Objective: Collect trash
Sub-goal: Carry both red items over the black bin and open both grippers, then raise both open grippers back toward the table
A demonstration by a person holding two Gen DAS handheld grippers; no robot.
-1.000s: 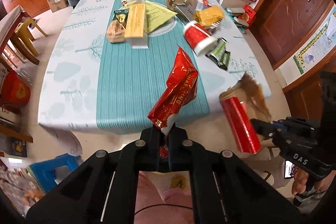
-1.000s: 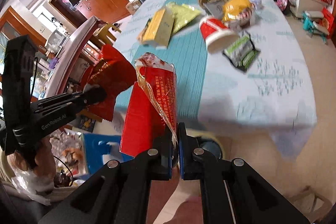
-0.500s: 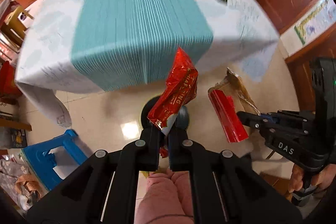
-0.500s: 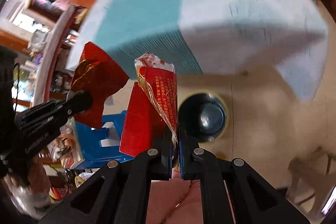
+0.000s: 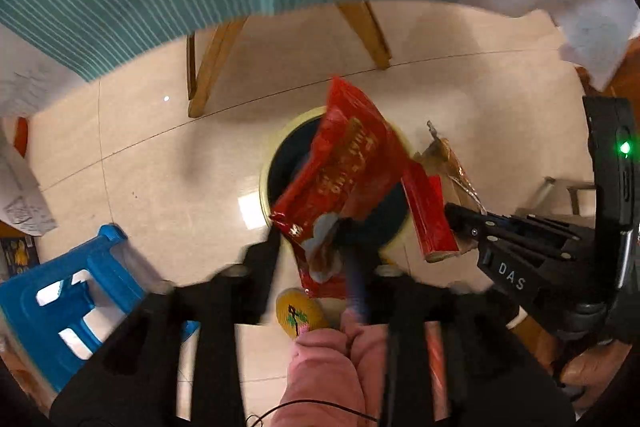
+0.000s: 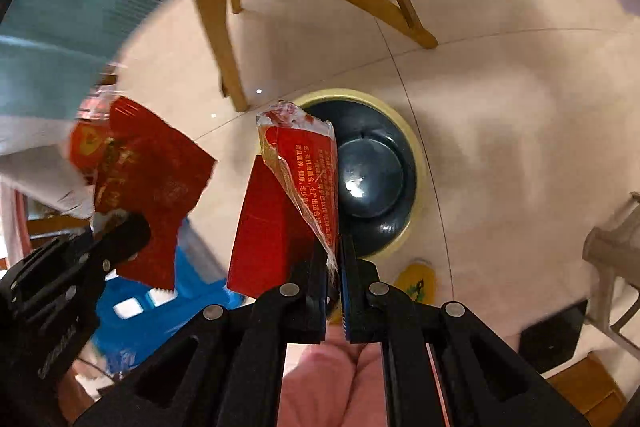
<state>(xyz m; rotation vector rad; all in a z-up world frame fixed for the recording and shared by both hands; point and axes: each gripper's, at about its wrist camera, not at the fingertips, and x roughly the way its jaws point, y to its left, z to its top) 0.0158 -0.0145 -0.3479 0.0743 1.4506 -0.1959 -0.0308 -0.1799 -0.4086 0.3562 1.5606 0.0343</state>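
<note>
Release comes first: our left gripper (image 5: 316, 247) is opening around the crinkled red foil wrapper (image 5: 344, 171), seemingly over the dark round yellow-rimmed bin (image 6: 376, 175); our right gripper (image 6: 334, 267), clenched on the torn red carton (image 6: 304, 183), should centre before letting go.

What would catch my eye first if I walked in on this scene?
Probably the crinkled red snack bag between the opening left gripper, hanging right over the dark round yellow-rimmed trash bin on the tiled floor. Beside it, the right gripper pinches a red box's torn clear wrapping.
</note>
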